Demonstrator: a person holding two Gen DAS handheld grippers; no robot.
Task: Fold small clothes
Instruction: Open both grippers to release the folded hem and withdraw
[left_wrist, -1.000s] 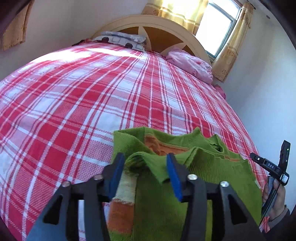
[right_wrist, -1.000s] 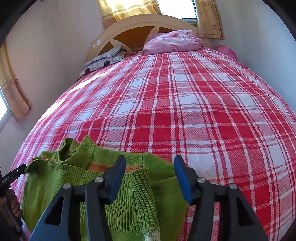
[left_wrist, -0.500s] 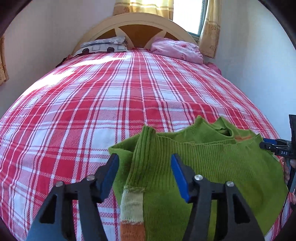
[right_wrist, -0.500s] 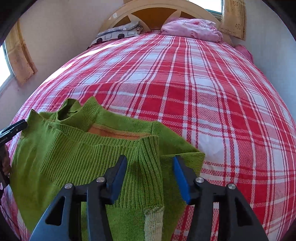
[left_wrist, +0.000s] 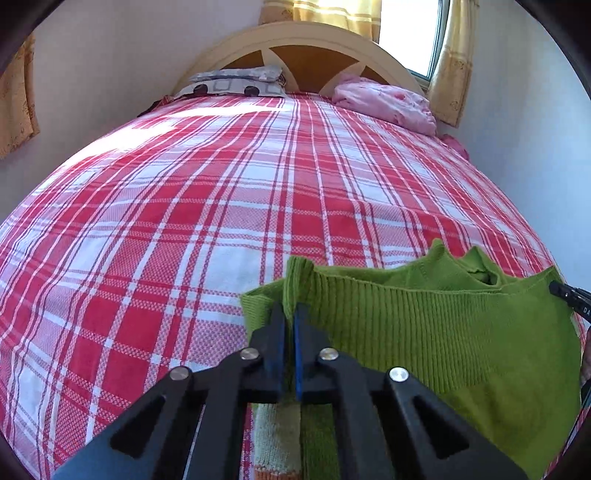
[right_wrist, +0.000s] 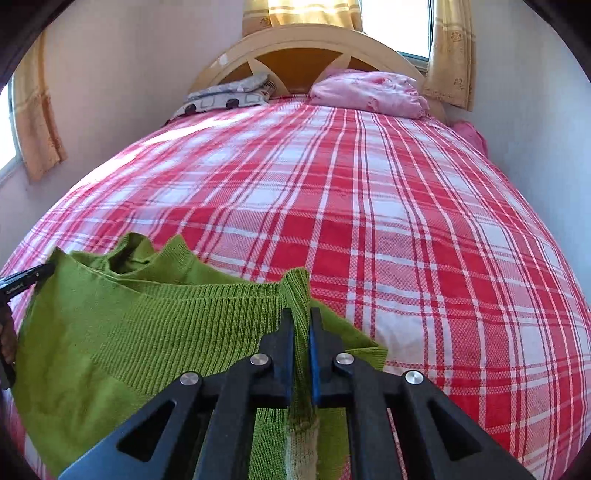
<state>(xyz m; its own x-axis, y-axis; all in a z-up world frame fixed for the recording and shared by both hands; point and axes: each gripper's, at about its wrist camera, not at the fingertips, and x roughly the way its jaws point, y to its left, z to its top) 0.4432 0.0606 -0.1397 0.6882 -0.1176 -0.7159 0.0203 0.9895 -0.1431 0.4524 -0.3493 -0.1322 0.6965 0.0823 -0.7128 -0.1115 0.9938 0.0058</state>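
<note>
A small green knitted sweater (left_wrist: 436, 332) with cream and orange striped cuffs lies at the near edge of the red plaid bed (left_wrist: 221, 206). My left gripper (left_wrist: 290, 317) is shut on the sweater's left ribbed corner. My right gripper (right_wrist: 302, 325) is shut on the right ribbed corner of the sweater (right_wrist: 122, 332). The ribbed hem is stretched between the two grippers. The right gripper shows at the right edge of the left wrist view (left_wrist: 570, 297); the left gripper shows at the left edge of the right wrist view (right_wrist: 26, 278).
The bed (right_wrist: 369, 206) stretches away to a cream headboard (left_wrist: 306, 40). A grey patterned pillow (left_wrist: 236, 83) and a pink bundle (left_wrist: 384, 101) lie at its head. Walls stand on both sides, with curtained windows (left_wrist: 410, 26).
Both grippers were open over the sweater's corners and have closed on them. The ribbed hem is now pulled taut between them.
</note>
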